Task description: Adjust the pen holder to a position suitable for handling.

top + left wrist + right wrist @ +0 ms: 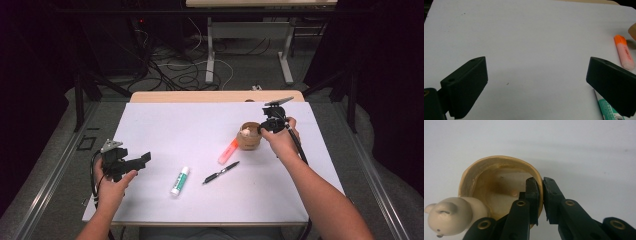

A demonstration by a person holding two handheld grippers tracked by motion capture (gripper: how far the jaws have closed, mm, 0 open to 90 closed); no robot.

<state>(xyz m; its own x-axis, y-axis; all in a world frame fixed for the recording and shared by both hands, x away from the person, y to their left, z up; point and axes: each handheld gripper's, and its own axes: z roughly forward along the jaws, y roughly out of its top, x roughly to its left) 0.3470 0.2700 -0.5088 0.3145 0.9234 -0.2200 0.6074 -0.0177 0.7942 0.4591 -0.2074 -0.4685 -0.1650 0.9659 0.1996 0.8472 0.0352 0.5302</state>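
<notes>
The glue stick (179, 181) has a white body with green printing, and the orange highlighter (227, 151) carries small lettering, but neither can be read from here. The right gripper (541, 195) pinches the rim of the wooden cup (496, 185), one jaw inside and one outside; the cup stands on the white sheet (190, 130) toward the table's right, a pale bear figure (451, 216) on its edge. The left gripper (536, 82) rests at the near left, jaws spread wide on nothing. A black pen (220, 172) lies between glue stick and highlighter.
</notes>
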